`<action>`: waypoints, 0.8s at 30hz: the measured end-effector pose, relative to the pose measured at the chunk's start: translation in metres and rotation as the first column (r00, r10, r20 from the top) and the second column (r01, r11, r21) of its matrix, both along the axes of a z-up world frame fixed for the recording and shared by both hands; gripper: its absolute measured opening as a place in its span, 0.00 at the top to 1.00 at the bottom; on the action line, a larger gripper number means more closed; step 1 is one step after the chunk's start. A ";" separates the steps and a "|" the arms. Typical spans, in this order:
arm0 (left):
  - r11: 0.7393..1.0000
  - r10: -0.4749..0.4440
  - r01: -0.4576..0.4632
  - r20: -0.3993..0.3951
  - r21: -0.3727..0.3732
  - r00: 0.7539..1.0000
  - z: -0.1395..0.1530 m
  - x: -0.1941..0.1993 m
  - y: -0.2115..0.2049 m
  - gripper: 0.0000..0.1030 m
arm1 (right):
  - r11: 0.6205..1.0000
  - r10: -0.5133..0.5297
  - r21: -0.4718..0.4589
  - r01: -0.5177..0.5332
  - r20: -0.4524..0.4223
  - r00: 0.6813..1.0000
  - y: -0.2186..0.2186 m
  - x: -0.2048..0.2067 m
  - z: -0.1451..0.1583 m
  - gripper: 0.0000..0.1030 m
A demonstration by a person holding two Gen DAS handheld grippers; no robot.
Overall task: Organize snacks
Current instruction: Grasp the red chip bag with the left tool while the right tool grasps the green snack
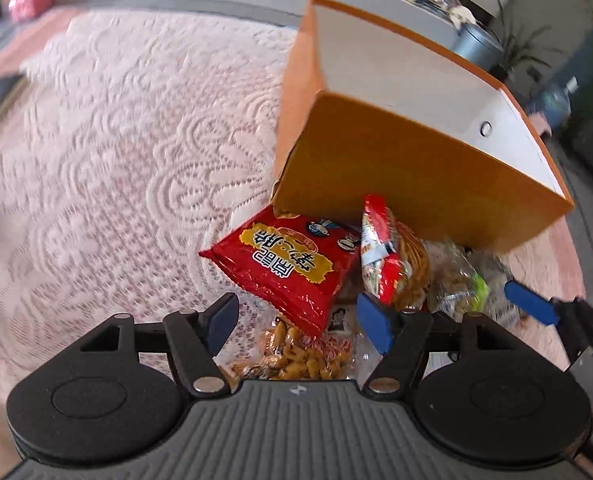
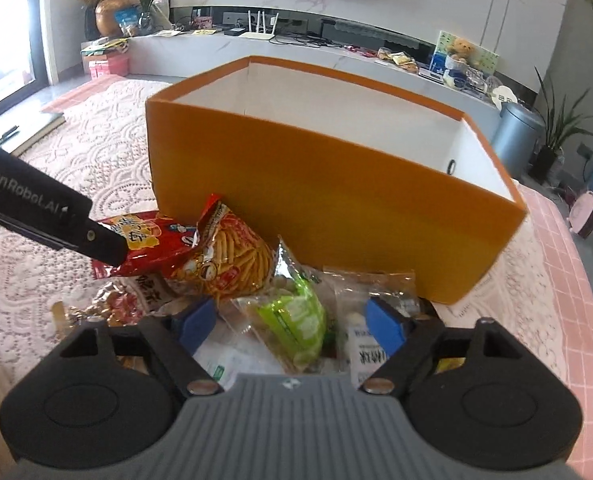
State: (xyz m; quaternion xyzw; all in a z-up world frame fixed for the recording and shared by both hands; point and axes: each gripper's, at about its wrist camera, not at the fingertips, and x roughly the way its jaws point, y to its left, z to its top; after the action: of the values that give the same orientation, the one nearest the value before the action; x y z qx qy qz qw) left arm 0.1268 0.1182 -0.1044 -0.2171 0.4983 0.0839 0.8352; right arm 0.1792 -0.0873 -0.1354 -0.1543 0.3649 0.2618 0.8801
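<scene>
Both claws released: left claw (image 1: pixel 298 322) over the red packet (image 1: pixel 288 264), right claw (image 2: pixel 290 322) over the green packet (image 2: pixel 296 320). Snacks heaped at six o'clock of the orange box (image 2: pixel 336 200). Risk: closing on overlapped packets drags neighbours.

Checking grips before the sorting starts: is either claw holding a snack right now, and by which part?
Nothing is held. The left claw stands open above the red snack bag, and the right claw is open over the green packet, pads clear of both.
</scene>
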 end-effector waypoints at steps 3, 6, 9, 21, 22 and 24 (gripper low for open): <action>0.997 0.052 -0.051 0.015 -0.065 0.999 -0.009 0.001 0.007 0.23 | 1.000 -0.001 -0.006 0.001 0.007 1.000 0.004 0.007 -0.009 0.29; 0.990 0.083 -0.079 0.029 -0.115 0.996 -0.014 0.004 0.011 0.23 | 1.000 -0.010 0.005 0.010 0.002 1.000 0.007 0.014 -0.015 0.33; 0.984 0.110 -0.104 0.036 -0.142 0.993 -0.019 0.005 0.013 0.24 | 1.000 -0.020 0.020 0.020 0.003 1.000 0.006 0.017 -0.020 0.33; 0.979 0.161 -0.147 0.095 -0.143 0.982 -0.025 0.009 0.017 0.46 | 1.000 -0.011 0.024 0.010 0.039 0.999 0.009 0.011 -0.026 0.50; 0.980 0.157 -0.143 0.098 -0.137 0.983 -0.025 0.009 0.017 0.47 | 1.000 -0.011 0.027 0.009 0.040 0.999 0.009 0.011 -0.025 0.56; 0.981 0.153 -0.139 0.103 -0.135 0.983 -0.023 0.009 0.017 0.49 | 0.999 -0.015 0.033 0.013 0.040 0.999 0.008 0.011 -0.025 0.57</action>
State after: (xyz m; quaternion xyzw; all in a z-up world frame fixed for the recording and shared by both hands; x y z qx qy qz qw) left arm 0.1356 0.1347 -0.1279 -0.3103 0.4373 0.1007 0.8381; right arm 0.1900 -0.0798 -0.1599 -0.1424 0.3438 0.2585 0.8915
